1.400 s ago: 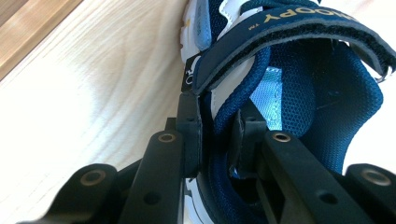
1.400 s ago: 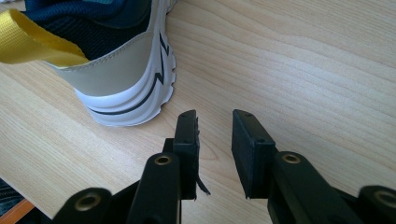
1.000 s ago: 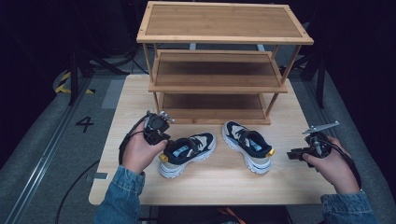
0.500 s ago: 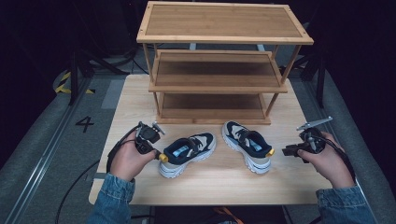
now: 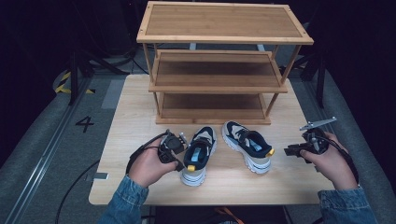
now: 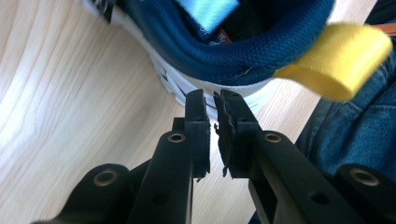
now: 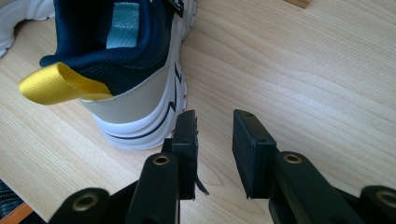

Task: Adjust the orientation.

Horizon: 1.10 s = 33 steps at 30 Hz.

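Note:
Two navy, beige and white sneakers with yellow heel tabs stand on the wooden table (image 5: 135, 121). The left shoe (image 5: 200, 150) (image 6: 219, 56) points toward the shelf rack. My left gripper (image 5: 181, 164) (image 6: 212, 95) lies low beside its heel, tips right at the white sole. Its jaws have just been opening to a narrow slit, with nothing between them. The right shoe (image 5: 247, 145) (image 7: 135, 93) angles to the left. My right gripper (image 5: 287, 150) (image 7: 215, 116) hovers just right of that heel, jaws slightly apart over bare table, holding nothing.
A three-tier wooden shelf rack (image 5: 219, 79) stands at the back of the table, all its shelves bare. A denim sleeve (image 6: 355, 140) lies close behind the left shoe's heel. Dark floor with a painted "4" (image 5: 85, 123) lies to the left.
My left hand moved down and toward the table's near edge, to the left shoe's heel. That shoe's heel swung right, so it points more at the shelf. The right hand stayed put.

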### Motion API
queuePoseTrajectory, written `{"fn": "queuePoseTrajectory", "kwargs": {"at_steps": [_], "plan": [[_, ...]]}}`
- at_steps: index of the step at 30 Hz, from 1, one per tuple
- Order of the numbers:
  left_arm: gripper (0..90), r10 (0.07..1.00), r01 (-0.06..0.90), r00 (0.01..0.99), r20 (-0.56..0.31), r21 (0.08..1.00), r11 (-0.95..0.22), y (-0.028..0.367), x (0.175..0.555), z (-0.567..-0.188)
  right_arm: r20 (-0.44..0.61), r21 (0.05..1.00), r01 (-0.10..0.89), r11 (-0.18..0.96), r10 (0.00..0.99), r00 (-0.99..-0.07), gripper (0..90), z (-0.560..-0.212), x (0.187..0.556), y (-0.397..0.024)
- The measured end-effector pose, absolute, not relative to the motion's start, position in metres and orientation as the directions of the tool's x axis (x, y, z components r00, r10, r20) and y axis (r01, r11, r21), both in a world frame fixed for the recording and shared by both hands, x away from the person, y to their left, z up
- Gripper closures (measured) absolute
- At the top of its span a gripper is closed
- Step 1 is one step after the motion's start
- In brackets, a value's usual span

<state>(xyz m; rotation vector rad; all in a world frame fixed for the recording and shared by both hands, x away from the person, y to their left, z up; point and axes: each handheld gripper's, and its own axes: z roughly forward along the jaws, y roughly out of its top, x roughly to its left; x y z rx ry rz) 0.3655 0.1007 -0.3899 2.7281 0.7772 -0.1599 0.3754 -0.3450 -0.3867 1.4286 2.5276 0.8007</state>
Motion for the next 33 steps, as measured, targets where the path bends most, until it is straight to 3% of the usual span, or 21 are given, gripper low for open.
{"fn": "queuePoseTrajectory", "kwargs": {"at_steps": [8,11,23,33], "plan": [[79.9,0.435,0.467,0.884,-0.172,0.290,-0.835,0.073,0.366,-0.391,0.143,0.501,0.764,0.407,0.831,-0.537,71.4,-0.388,0.373,-0.347],[69.0,0.429,0.453,0.892,-0.146,0.289,-0.843,0.072,0.364,-0.387,0.142,0.503,0.764,0.404,0.834,-0.534,71.0,-0.388,0.371,-0.349],[42.0,0.372,0.372,0.925,-0.079,0.389,-0.842,0.061,0.350,-0.355,0.146,0.505,0.770,0.389,0.841,-0.521,70.3,-0.390,0.365,-0.355],[36.6,0.337,0.346,0.937,-0.090,0.357,-0.868,0.035,0.352,-0.363,0.149,0.506,0.777,0.375,0.849,-0.507,69.3,-0.393,0.358,-0.361]]}}
